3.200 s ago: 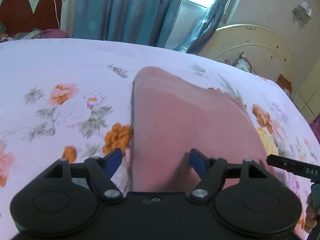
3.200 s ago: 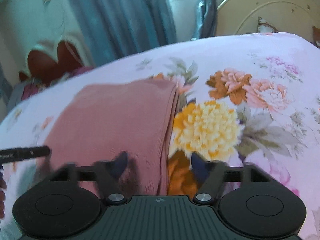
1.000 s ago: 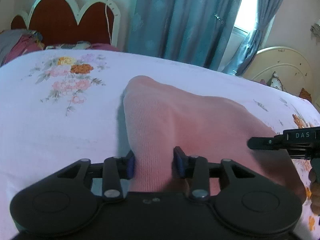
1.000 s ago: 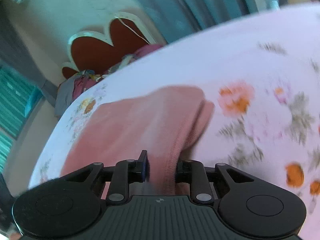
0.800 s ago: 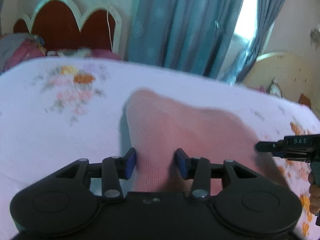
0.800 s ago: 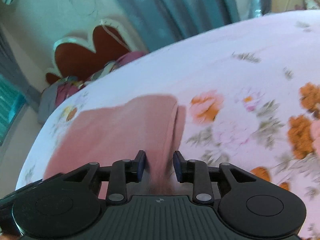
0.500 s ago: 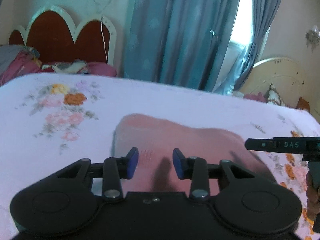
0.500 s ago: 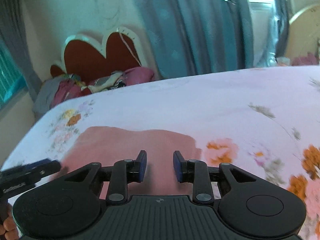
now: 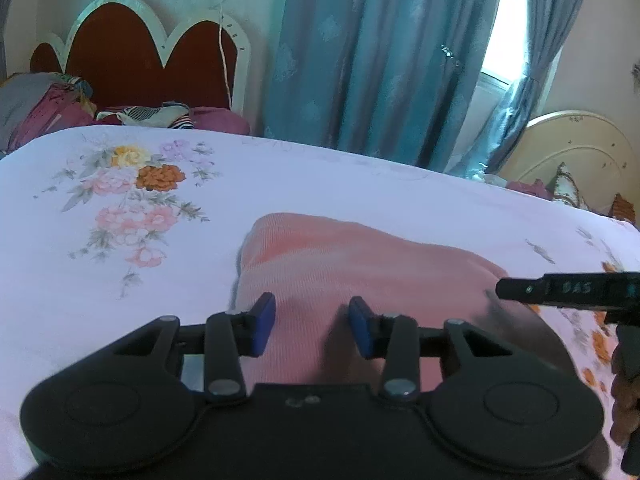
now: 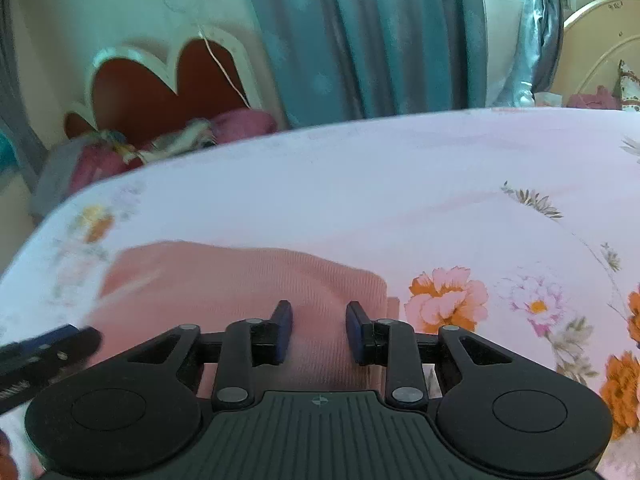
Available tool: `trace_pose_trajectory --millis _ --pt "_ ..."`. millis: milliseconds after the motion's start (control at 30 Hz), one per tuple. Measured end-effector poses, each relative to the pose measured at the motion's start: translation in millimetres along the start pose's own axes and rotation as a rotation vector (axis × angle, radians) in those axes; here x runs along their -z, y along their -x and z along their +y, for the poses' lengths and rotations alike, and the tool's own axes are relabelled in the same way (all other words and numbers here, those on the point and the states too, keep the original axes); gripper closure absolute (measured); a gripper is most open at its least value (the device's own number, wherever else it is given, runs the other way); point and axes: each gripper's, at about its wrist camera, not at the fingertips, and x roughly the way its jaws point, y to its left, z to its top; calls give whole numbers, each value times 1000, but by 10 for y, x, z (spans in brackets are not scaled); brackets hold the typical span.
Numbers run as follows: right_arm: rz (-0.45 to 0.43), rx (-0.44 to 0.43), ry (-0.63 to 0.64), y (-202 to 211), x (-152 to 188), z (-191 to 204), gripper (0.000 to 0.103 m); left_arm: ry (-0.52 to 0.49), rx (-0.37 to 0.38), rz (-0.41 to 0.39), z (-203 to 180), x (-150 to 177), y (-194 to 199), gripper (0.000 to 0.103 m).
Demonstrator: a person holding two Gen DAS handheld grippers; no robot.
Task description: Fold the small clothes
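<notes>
- On the bed (image 9: 360,184), flowered sheet, a pink ribbed garment (image 9: 360,256) lies folded and flat, near the middle. Agree?
- Yes. Right wrist view has the same garment (image 10: 240,280); a lower layer peeks out at its right edge. Left gripper (image 9: 312,316)?
- Blue pads apart, jaws have just been opening. Pink cloth shows through the gap, but neither pad presses on it. Nothing pinched.
- Do the tips touch the cloth?
- Can't tell from this angle. It sits over the garment's near left part.
- Right gripper (image 10: 318,328)?
- Pads apart too, narrower gap. It's over the garment's near right corner, cloth behind the gap, no clamp.
- Cross views?
- The right gripper (image 9: 560,288) pokes in from the right edge of the left view, over the garment's far right side, with a person's hand (image 9: 624,412) below it. The left gripper (image 10: 48,344) is a blur at lower left in the right view.
- Background?
- Red scalloped headboard (image 9: 136,52), blue curtains (image 9: 380,60), a heap of clothes (image 9: 40,108) beside the headboard.
</notes>
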Motion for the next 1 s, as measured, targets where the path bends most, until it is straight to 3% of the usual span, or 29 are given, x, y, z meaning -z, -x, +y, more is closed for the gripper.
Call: trace_pose_trajectory --millis 167,333,433,633,1000 --pt "-1 -46 31 437 222 38 74 -25 10 9 22 218 324 63" --pt "12 -3 90 634 556 70 74 -57 -8 28 13 452 483 62" --pt "81 31 67 524 737 -35 74 -39 -15 32 24 495 494 61" --pt "43 23 47 832 813 1 74 -44 -32 60 -6 526 653 61" --pt "129 94 105 829 1099 69 74 -60 -36 135 17 776 625 61"
